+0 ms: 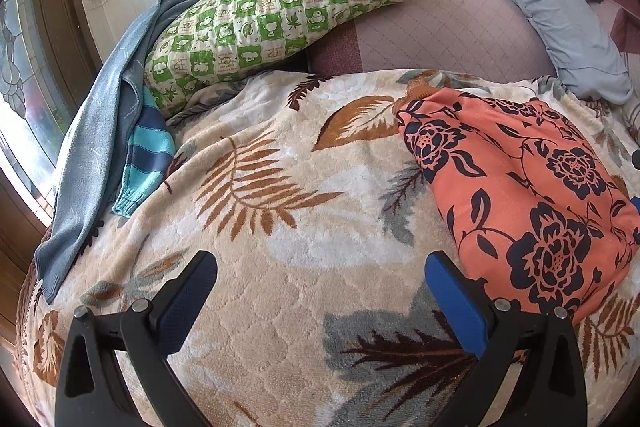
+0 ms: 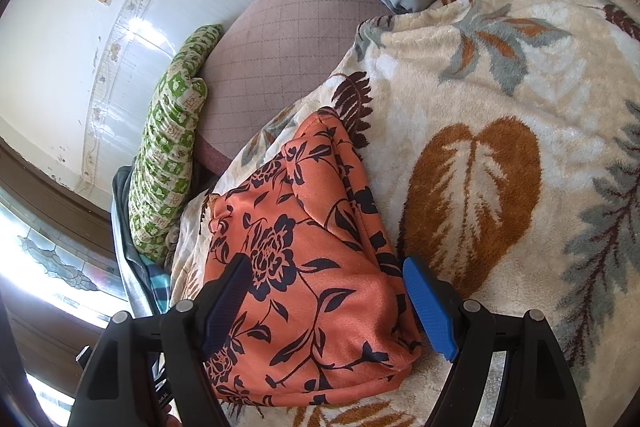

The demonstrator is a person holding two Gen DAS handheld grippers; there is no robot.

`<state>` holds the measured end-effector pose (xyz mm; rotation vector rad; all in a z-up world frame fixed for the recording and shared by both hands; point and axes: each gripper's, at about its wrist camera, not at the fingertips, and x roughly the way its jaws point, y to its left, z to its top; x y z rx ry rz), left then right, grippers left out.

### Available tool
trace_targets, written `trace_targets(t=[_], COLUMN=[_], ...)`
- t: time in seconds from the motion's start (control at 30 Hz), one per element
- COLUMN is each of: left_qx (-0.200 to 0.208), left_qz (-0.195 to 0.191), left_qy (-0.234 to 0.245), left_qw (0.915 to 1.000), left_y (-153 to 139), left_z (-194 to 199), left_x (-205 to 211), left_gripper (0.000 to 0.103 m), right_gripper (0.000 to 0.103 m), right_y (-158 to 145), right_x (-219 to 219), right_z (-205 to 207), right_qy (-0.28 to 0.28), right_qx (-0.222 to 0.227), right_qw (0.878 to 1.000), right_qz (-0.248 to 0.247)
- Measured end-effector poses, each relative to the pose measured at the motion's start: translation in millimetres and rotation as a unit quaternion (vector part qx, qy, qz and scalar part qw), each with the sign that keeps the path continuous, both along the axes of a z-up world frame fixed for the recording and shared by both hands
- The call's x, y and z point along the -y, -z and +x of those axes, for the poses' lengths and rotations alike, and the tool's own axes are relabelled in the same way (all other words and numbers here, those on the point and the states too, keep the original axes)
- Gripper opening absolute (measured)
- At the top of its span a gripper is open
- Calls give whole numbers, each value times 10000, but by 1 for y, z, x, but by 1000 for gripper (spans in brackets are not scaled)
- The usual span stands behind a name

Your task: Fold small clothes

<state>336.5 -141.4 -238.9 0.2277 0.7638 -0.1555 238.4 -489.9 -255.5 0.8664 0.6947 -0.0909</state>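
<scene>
The orange floral garment lies folded on the leaf-patterned blanket covering the bed. In the right wrist view it fills the lower middle, its near edge cut off behind the claw frame at 6 o'clock. The right claw stands wide, its fingers either side of the cloth; whether the pads press it is hard to tell. In the left wrist view the garment sits at 3 o'clock, its right side running out of frame. The left claw is open over bare blanket, gripping nothing. At 10 o'clock a green checked pillow half hides a grey-blue cloth and a striped teal sleeve. A grey pillow lies at 1 o'clock, partly cropped.
</scene>
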Motion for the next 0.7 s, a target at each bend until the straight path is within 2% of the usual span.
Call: trace_targets(t=[0.7], left_qx=[5], left_qz=[26], left_qy=[49], left_qw=[10000], left_y=[0], left_z=[-1], left_x=[1], left_gripper=[103], right_gripper=[81], right_y=[0], right_x=[0], right_z=[0], right_qy=[-22], right_qx=[-3], right_qw=[10000], right_qz=[14])
